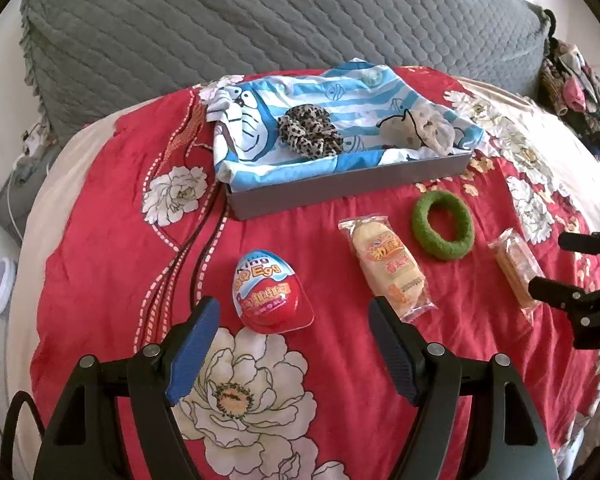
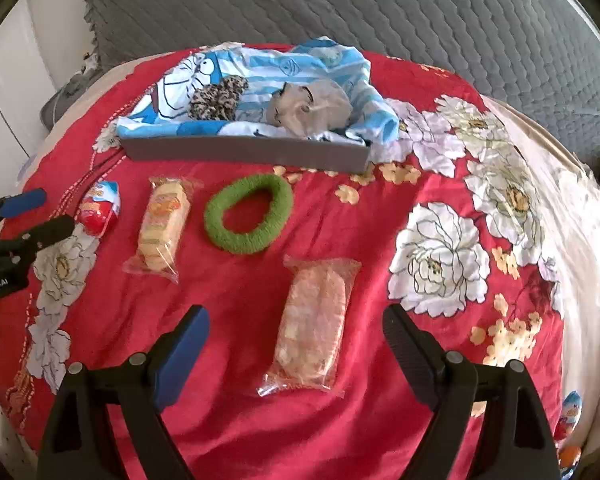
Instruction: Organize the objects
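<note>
On the red floral bedspread lie a red-and-white toy egg (image 1: 270,294), a wrapped yellow cake (image 1: 388,270), a green fuzzy hair ring (image 1: 442,226) and a wrapped orange-toned cake (image 2: 314,326). My left gripper (image 1: 294,312) hangs open just in front of the egg (image 2: 100,208), nothing between its fingers. My right gripper (image 2: 296,322) stands open astride the orange-toned cake (image 1: 514,268), pads apart from it. A grey shallow box (image 1: 340,190) at the back holds a blue-striped cloth (image 1: 336,92), a leopard scrunchie (image 1: 310,130) and a pale dotted scrunchie (image 1: 430,128).
A grey quilted pillow (image 1: 260,20) lies behind the box (image 2: 244,156). Another toy egg (image 2: 570,410) sits at the bedspread's right edge. Clothes are piled at the far right (image 1: 572,88). A round white device (image 1: 0,286) lies off the bed's left side.
</note>
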`<state>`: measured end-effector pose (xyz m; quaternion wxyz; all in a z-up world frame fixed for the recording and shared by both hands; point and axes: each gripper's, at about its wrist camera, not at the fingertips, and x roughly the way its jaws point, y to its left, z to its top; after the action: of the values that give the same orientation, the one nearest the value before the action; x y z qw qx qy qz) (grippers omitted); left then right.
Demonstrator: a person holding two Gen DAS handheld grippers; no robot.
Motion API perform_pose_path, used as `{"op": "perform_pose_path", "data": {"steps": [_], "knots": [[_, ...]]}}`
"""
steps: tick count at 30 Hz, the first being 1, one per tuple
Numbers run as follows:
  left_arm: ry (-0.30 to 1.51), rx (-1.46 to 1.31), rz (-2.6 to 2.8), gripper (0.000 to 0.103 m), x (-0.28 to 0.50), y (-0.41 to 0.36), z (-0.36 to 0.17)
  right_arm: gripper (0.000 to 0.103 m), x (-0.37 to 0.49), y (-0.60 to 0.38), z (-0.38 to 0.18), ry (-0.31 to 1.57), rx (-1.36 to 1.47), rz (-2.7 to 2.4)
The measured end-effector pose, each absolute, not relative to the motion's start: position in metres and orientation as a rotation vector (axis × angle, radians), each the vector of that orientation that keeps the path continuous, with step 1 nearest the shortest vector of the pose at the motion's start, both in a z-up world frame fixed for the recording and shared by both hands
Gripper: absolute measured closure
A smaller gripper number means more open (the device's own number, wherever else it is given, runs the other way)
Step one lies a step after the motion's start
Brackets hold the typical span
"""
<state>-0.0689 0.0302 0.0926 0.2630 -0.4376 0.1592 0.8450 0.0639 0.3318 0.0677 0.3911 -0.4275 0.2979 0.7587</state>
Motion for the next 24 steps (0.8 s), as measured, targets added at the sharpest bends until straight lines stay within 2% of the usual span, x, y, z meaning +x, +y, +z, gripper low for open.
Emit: {"op": "perform_pose_path", "data": {"steps": [24], "knots": [[0.436,-1.225,2.254,0.025,-0.069,0.035,0.074,0.015,0.049,0.333,0.058,0.757,-1.094,1.952]]}}
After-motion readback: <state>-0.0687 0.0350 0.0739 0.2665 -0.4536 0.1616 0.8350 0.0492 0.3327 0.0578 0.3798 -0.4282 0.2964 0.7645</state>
